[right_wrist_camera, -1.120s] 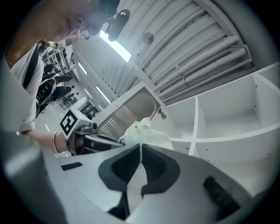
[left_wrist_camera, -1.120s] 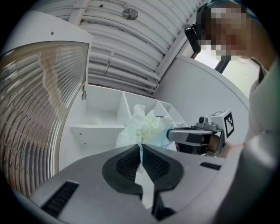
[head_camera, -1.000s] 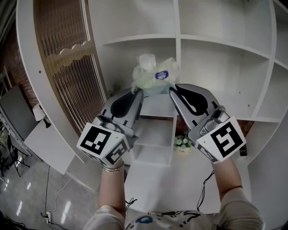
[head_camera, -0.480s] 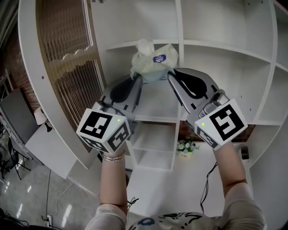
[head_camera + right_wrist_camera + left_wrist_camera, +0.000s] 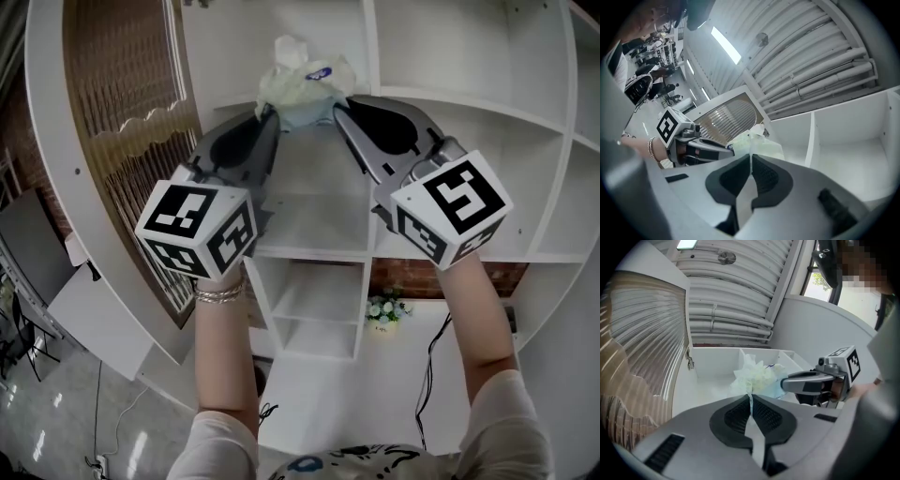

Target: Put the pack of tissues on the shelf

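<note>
Pinching the pack of tissues [image 5: 302, 80] from both sides: left tongs [image 5: 269, 113] at its 8 o'clock, right tongs [image 5: 339, 101] at its 4 o'clock, each pressed together on a fold of thin wrapper. Held high at 12 o'clock in the head view, before an upper opening of the white shelf [image 5: 309, 251], about level with its board edge [image 5: 469, 101]. Long axis running 9 to 3 between the tips, equally near either hand. Soft, crinkly translucent film over pale tissue, with a blue oval label [image 5: 319, 70]; smooth, flat white boards. Probably calls for pushing straight in toward 12.

small flower pot [image 5: 381, 307] near a black cable [image 5: 428, 375] (brown slatted panel [image 5: 122, 94] at left)
</note>
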Tool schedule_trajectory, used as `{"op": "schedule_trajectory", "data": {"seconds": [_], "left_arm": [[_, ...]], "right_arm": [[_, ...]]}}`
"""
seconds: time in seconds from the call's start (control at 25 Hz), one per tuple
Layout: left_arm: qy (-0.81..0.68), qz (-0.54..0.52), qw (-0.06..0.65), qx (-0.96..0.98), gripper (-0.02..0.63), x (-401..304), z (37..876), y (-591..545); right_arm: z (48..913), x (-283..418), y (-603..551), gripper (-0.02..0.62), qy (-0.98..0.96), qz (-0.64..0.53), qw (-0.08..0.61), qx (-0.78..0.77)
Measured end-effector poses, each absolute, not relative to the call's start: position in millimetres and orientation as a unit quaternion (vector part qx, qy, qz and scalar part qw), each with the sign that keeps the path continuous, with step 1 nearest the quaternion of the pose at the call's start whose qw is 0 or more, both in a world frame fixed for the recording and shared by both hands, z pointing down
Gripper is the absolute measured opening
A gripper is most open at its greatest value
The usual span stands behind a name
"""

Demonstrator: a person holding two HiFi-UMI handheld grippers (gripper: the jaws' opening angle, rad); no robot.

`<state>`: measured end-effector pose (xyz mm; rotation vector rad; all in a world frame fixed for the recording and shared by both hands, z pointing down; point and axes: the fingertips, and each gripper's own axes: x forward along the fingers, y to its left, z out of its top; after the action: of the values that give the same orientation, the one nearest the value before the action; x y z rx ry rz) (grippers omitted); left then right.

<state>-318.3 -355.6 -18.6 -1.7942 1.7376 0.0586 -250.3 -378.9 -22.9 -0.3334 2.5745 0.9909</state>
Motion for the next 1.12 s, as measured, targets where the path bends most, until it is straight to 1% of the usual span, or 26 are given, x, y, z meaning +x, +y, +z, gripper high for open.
{"op": "schedule_trajectory", "data": {"seconds": [0.28,0.6,0.76,1.12], "left_arm": [[0.663,0.021,0.318,-0.677,0.021,-334.5,-43.3,-368.8],[0.652,0.052,0.287,-0.7,0.021,-348.9,-59.0,-383.5],[0.665,0.031,0.287,-0.689,0.021,-356.3,-64.3,-395.3],[0.675,0.002,0.258,-0.691,0.021,-370.4,-75.3,-410.9]], "right_arm": [[-44.9,-266.0,-390.7,0.034,0.913,0.347,0.167,-0.132],[-61.0,-280.4,-409.2,0.034,0.916,0.345,0.144,-0.143],[-64.6,-289.3,-419.6,0.034,0.918,0.345,0.123,-0.154],[-73.5,-307.3,-436.8,0.034,0.919,0.345,0.068,-0.179]]}}
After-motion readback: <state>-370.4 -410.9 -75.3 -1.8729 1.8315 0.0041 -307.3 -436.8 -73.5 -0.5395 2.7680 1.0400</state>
